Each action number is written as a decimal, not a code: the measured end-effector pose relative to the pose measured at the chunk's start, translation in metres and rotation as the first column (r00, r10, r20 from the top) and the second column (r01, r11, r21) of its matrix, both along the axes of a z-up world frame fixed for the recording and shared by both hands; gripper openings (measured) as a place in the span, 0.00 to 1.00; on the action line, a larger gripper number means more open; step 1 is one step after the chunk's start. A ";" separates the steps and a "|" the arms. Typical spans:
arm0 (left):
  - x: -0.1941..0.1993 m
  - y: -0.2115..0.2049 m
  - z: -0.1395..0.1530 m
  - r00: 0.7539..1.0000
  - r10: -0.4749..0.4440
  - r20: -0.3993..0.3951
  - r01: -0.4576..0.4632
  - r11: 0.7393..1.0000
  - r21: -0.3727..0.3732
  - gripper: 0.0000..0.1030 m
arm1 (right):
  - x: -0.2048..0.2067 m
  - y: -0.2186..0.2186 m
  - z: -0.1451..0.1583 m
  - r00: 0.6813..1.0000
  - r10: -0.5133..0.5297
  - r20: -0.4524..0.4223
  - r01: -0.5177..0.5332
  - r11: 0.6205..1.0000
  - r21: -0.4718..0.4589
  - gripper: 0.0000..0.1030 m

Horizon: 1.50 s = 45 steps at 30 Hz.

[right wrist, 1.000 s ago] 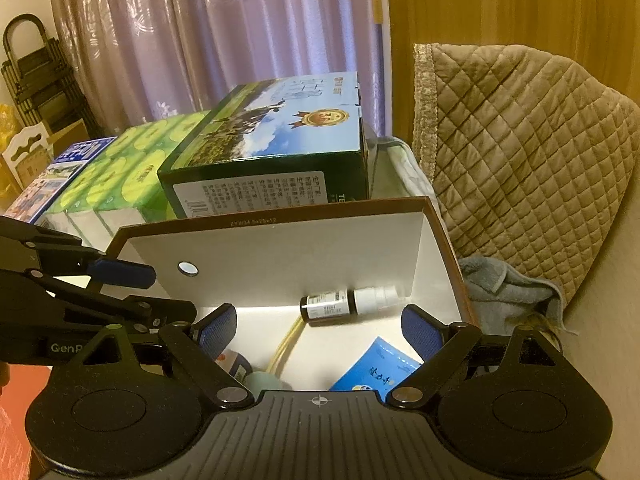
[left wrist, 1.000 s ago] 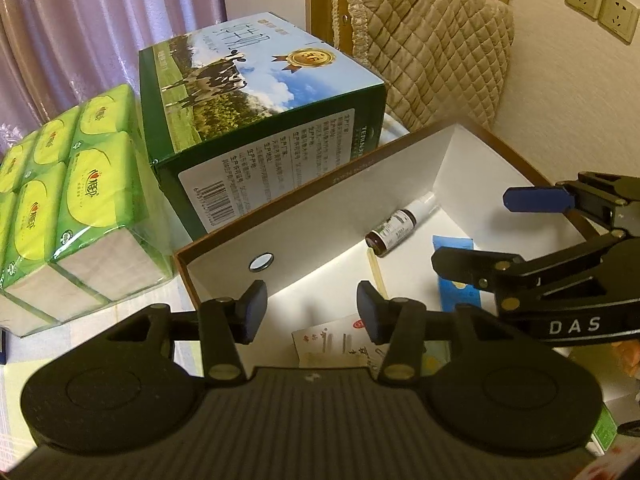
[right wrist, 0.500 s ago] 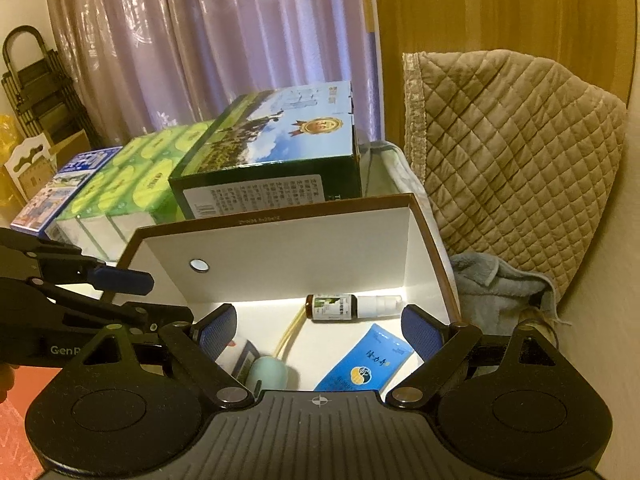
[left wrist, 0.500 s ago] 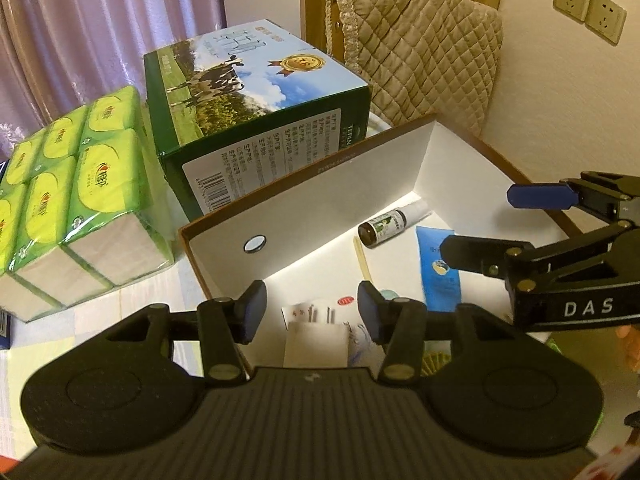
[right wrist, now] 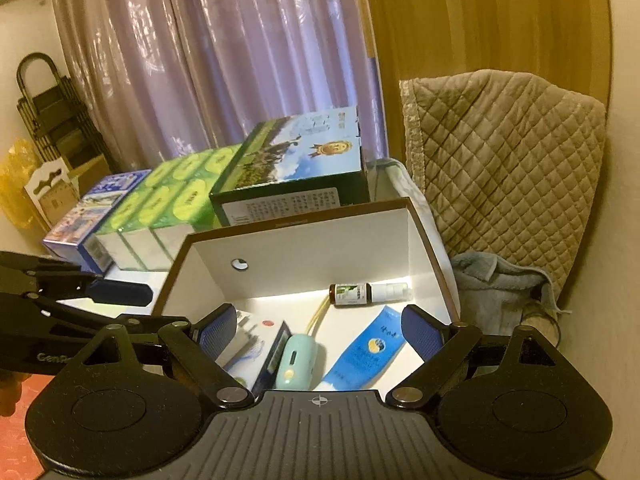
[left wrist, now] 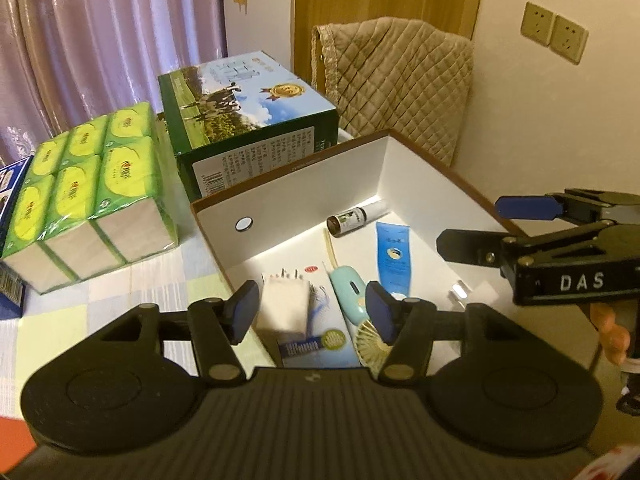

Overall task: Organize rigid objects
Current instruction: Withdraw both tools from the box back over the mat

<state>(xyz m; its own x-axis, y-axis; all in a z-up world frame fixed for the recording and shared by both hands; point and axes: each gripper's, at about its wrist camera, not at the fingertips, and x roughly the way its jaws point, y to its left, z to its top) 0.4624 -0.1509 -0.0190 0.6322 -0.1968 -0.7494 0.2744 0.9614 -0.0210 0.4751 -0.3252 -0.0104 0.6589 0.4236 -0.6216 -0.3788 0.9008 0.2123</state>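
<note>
A brown-rimmed white box (left wrist: pixel 320 184) (right wrist: pixel 320 248) holds a dark dropper bottle (left wrist: pixel 352 218) (right wrist: pixel 356 294), a blue tube (left wrist: pixel 392 256) (right wrist: pixel 368 354), a mint handheld fan (left wrist: pixel 352 294) (right wrist: pixel 298 364), a white plug adapter (left wrist: pixel 284 302) and a white-and-blue carton (left wrist: pixel 316 332) (right wrist: pixel 260 354). My left gripper (left wrist: pixel 312 312) is open and empty above the box's near side. My right gripper (right wrist: pixel 320 330) is open and empty above the box; it also shows at the right in the left wrist view (left wrist: pixel 480 226).
Behind the box stand a green milk carton (left wrist: pixel 248 120) (right wrist: pixel 296 176), a pack of green tissues (left wrist: pixel 84 184) (right wrist: pixel 168 204) and a blue box (right wrist: pixel 92 212). A quilted beige chair back (left wrist: pixel 400 80) (right wrist: pixel 504 160) and a grey towel (right wrist: pixel 492 284) are at the right.
Both grippers have drawn back and up from the box, so more of its contents show. Both stay open and empty.
</note>
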 end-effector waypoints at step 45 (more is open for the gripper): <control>-0.312 0.143 0.035 0.987 0.136 0.079 -0.133 0.990 -0.044 0.73 | -0.294 0.086 0.014 0.989 -0.127 -0.079 0.126 0.992 -0.008 0.84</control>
<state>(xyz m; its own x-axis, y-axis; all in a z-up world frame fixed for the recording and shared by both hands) 0.1507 -0.0083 0.0160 0.7139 -0.1330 -0.6875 0.1447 0.9886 -0.0410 0.1812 -0.2393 0.0039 0.6555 0.3381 -0.6752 -0.2437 0.9411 0.2346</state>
